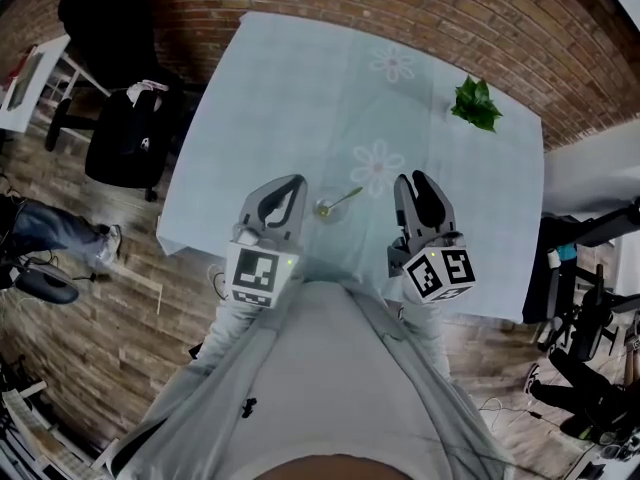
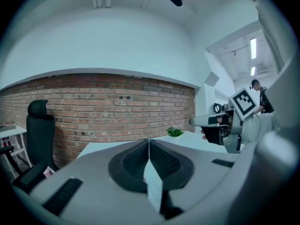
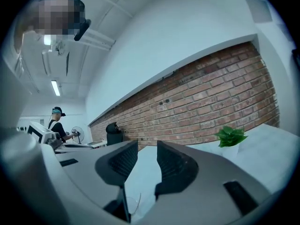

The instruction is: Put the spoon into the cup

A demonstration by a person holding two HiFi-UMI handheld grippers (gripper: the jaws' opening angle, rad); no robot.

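A clear glass cup [image 1: 327,209] stands on the pale blue tablecloth [image 1: 300,88] near the table's front edge. A metal spoon [image 1: 346,199] rests in it, with its handle leaning up and to the right over the rim. My left gripper [image 1: 289,185] hangs just left of the cup, jaws pressed together and empty [image 2: 149,146]. My right gripper [image 1: 419,181] hangs to the cup's right, jaws apart with nothing between them [image 3: 146,156]. The cup's rim [image 3: 132,206] shows faintly low in the right gripper view.
A small green plant [image 1: 475,103] in a white pot stands at the table's far right. A brick wall [image 1: 420,8] runs behind the table. A black office chair [image 1: 125,133] stands to the left, and dark equipment [image 1: 585,298] stands to the right on the wooden floor.
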